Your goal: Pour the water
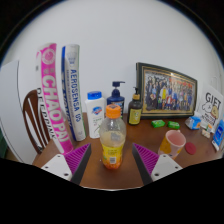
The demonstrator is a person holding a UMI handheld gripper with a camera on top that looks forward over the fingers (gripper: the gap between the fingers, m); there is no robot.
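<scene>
Your tongs (112, 160) show ribbed magenta pads (78, 157) with a matt, rubbery look. Between them stands a clear, glossy plastic bottle (112, 140) with an orange cap and orange liquid showing through its smooth wall. The worktop (120, 178) under it is brown wood with a smooth, faintly shiny finish. Just beyond the right pad you see a small pink cup (173, 143) of translucent plastic. Further back, the white pump bottle (96, 112) looks like matt plastic, the framed picture (167, 93) has a glossy glazed face, and the tall printed packages (60, 88) have a slick sheen.
</scene>
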